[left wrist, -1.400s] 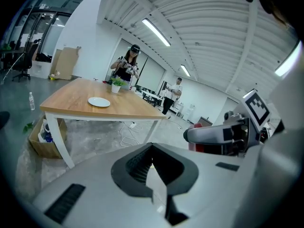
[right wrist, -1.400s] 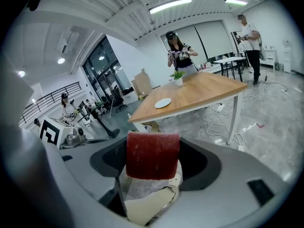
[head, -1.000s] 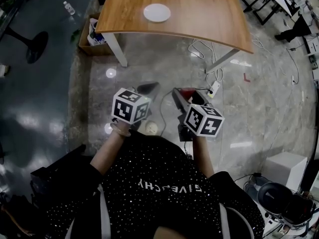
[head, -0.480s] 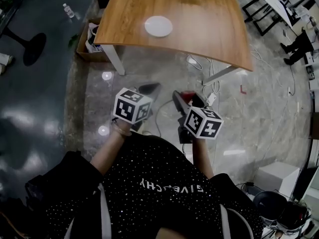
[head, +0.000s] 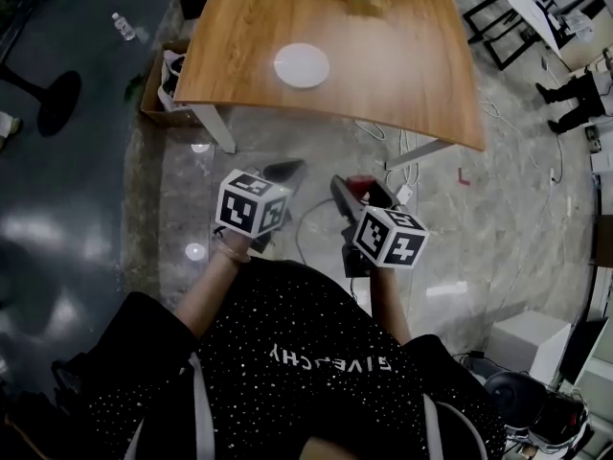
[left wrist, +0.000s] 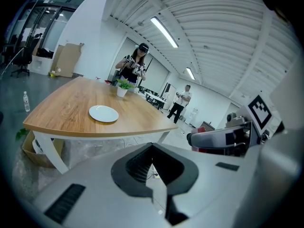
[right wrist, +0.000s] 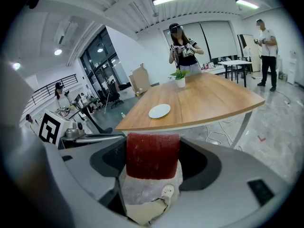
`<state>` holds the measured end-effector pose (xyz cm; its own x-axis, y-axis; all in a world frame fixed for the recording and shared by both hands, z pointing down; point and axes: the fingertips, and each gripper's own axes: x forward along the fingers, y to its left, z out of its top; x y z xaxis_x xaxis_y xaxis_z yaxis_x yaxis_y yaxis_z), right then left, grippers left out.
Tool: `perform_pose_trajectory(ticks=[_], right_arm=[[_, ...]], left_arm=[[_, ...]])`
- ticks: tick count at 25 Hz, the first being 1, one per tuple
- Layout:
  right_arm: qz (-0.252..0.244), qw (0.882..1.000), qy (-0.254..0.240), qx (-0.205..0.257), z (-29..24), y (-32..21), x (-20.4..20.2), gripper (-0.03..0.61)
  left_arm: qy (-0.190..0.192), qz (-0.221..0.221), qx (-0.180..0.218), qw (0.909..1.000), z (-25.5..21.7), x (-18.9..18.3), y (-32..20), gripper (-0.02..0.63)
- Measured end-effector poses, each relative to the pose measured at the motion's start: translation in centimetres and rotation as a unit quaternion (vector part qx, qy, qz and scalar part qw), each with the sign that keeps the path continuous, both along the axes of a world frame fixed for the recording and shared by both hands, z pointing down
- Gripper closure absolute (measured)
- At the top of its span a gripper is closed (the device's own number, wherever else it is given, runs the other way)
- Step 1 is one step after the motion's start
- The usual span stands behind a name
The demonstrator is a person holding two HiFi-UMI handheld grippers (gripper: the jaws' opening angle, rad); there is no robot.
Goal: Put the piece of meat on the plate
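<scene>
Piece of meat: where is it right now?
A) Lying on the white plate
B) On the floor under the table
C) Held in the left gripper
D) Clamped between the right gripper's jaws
D: the right gripper view shows the red piece of meat clamped between the jaws of the right gripper, and the white plate ahead on the table has nothing on it.

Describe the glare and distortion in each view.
Head view: glare spots on the glossy floor, table edge bows. Left gripper view: black fisheye corners, bright ceiling strips. Right gripper view: the piece of meat looms large, the plate tiny.
</scene>
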<state>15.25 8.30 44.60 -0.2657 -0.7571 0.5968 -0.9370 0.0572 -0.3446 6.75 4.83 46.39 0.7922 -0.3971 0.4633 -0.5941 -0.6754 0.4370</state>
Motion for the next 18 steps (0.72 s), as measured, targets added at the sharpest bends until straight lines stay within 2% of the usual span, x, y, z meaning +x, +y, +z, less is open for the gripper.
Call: perform_pose_trajectory(ticks=[18], right_arm=[[-0.001,1.0,0.001,-0.025,1.6,-6.4,-1.6,0.25]], left_arm=[[-0.01,-0.008,-0.018,0.9998,1.6,-1.9,-6.8,0.607]])
